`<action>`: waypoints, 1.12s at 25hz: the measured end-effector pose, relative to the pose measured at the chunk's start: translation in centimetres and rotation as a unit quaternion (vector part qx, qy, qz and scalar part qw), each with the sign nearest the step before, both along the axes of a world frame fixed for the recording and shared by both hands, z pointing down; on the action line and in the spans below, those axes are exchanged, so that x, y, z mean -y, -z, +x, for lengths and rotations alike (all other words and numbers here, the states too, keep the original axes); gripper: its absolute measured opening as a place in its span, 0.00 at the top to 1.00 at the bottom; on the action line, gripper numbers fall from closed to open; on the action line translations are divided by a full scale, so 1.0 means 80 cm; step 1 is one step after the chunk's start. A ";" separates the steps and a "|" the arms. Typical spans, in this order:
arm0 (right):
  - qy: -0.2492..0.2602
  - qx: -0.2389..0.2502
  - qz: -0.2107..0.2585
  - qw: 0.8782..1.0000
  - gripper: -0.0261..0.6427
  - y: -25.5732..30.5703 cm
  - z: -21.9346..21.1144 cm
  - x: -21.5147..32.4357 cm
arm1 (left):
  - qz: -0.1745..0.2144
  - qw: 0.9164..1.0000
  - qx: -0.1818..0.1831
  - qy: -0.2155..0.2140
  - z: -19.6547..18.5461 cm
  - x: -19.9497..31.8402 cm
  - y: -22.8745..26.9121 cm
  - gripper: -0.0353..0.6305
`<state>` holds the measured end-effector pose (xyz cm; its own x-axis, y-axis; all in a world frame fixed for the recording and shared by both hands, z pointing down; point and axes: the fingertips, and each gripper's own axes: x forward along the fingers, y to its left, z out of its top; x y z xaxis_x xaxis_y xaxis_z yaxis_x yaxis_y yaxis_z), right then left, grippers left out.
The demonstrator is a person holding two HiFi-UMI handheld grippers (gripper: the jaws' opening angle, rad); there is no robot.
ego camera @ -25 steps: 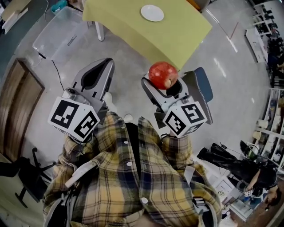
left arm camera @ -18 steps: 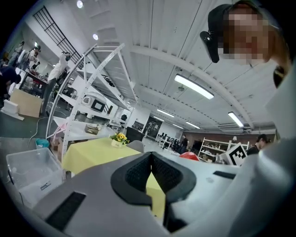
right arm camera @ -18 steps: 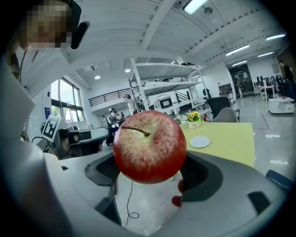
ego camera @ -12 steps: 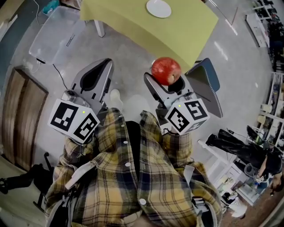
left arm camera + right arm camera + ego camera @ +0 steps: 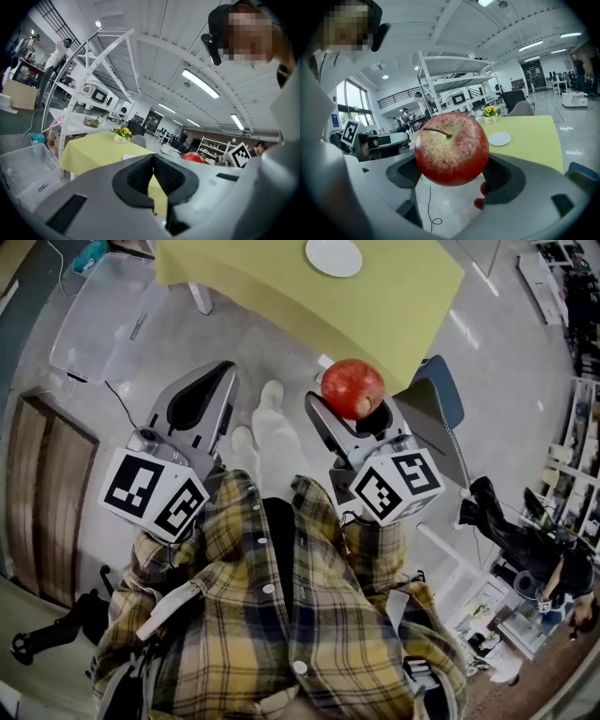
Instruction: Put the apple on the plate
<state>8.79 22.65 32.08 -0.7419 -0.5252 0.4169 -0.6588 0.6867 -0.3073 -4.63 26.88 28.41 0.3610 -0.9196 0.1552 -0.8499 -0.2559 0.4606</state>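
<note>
A red apple with a pale speckled top is clamped in my right gripper, held over the floor short of the table. A small white plate lies on the yellow-green table ahead. My left gripper is level with the right one, its jaws pressed together on nothing. From the left gripper view the apple shows as a red sliver at the right.
A clear plastic bin sits on the floor left of the table. A blue-grey chair stands by the table's near corner. White shelving and a yellow flower pot lie beyond. People stand at far benches.
The table and plate have drifted slightly relative to me as I step forward; a foot now shows on the floor. Both grippers keep their pose and the apple stays gripped.
</note>
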 end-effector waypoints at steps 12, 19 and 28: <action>0.026 0.013 0.002 1.000 0.39 0.010 -0.043 0.110 | 0.004 1.000 0.006 0.017 -0.031 0.105 0.009 0.94; 0.023 0.017 0.008 1.000 0.39 0.018 -0.043 0.196 | 0.014 1.000 0.015 0.014 -0.035 0.196 0.025 0.94; 0.012 0.020 0.020 1.000 0.39 0.035 -0.009 0.292 | 0.032 0.999 0.023 0.000 -0.003 0.296 0.048 0.94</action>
<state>8.03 -0.67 29.27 -0.7699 -0.5230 0.3657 -0.6300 0.7141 -0.3051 -4.83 3.18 24.58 0.3548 -0.9282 0.1124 -0.8698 -0.2837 0.4036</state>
